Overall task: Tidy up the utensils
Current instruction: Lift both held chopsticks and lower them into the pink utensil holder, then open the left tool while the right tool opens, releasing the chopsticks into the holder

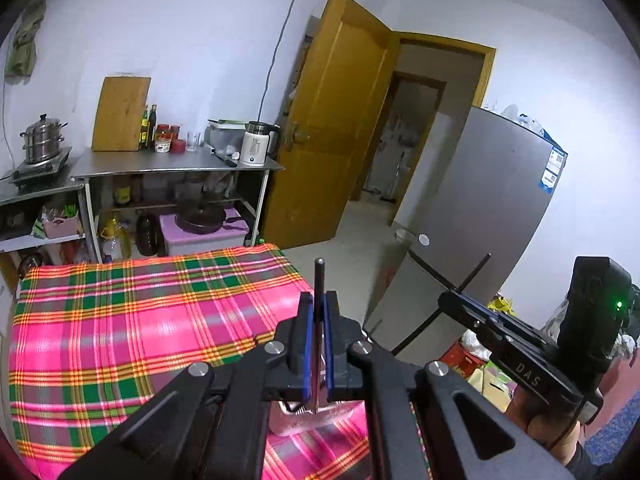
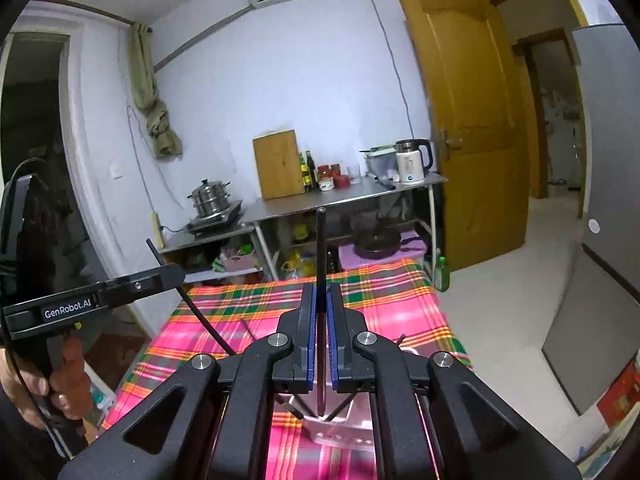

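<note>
2 chopsticks (image 1: 319, 280), 1 upright between each tongs (image 1: 319, 308).

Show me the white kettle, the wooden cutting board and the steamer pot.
white kettle (image 2: 411, 165), right wrist view, its body.
wooden cutting board (image 1: 121, 114), left wrist view, its face.
steamer pot (image 1: 41, 142), left wrist view, its side.

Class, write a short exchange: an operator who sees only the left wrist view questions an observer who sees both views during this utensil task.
Operator: My left tongs are shut on a chopstick. What holds them up?
Observer: A hand grips their handle; the right wrist view shows it.
Operator: What lies left of the stove, past my picture's edge?
Observer: A dark open doorway.
</note>
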`<state>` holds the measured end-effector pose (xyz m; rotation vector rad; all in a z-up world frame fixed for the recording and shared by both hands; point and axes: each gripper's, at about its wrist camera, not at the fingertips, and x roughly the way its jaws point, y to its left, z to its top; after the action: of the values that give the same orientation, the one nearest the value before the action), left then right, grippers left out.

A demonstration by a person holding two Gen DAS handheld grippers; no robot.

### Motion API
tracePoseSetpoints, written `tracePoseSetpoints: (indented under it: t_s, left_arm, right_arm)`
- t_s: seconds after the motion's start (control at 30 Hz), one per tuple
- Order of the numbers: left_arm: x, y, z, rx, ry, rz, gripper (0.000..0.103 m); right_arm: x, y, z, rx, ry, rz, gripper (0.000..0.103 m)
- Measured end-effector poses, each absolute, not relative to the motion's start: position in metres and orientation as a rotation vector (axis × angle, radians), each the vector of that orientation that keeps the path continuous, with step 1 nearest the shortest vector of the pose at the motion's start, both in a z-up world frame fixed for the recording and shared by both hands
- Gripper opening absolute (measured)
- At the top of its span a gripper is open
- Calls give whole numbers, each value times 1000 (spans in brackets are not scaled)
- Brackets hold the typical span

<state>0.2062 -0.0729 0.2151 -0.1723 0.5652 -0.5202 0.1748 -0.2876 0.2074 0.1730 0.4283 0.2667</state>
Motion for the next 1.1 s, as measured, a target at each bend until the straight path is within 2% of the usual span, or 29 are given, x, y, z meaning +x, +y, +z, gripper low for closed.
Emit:
tracePoseSetpoints:
  t_s: [0.17,0.47,0.6,1.0,1.07,1.1]
  left_arm:
    - [223,-85,199,-169,591,-516,5]
    - [240,-99,137,-144,720,-491,5]
    - [243,-100,117,-143,763,-483,5]
    - [241,-96,114,-152,748,-476,7]
    - [240,-93,116,-159,746,-470,10]
    - [239,-91,117,-164,743,-468,15]
  right_arm:
    - [192,-290,188,187,465,251,5]
    - [215,-288,130,185,600,239,5]
    - [215,-288,122,180,595,240,5]
    - [218,-289,122,180,610,252,5]
    - [219,-290,121,174,625,244,6]
    - [218,-290,122,169,625,237,9]
